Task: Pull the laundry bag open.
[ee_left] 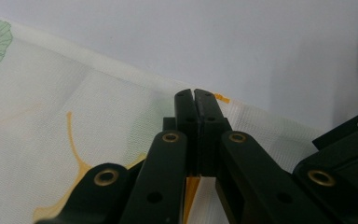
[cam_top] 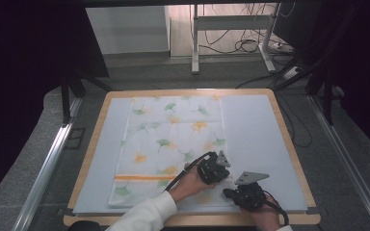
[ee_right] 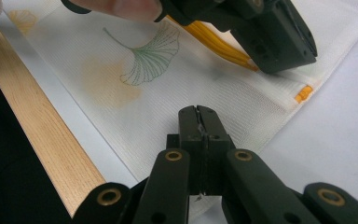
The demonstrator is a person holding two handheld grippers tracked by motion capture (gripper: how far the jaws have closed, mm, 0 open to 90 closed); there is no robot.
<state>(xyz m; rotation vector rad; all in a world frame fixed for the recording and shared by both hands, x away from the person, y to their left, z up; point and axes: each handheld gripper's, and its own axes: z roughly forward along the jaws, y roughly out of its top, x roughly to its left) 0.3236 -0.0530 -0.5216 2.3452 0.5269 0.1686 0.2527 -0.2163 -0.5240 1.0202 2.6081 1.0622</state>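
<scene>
one ginkgo-print cloth (cam_top: 173,144) on the table, two grippers, left gripper (cam_top: 215,169) and right gripper (cam_top: 244,193), at its 5 o'clock corner, both pinched closed on it.

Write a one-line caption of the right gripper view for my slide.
Right tool, jaws shut, at the leaf-print cloth's near edge.

The cloth (cam_top: 171,144) lies on the mat (cam_top: 255,139) (left of centre), both tools at its near-right corner.
</scene>
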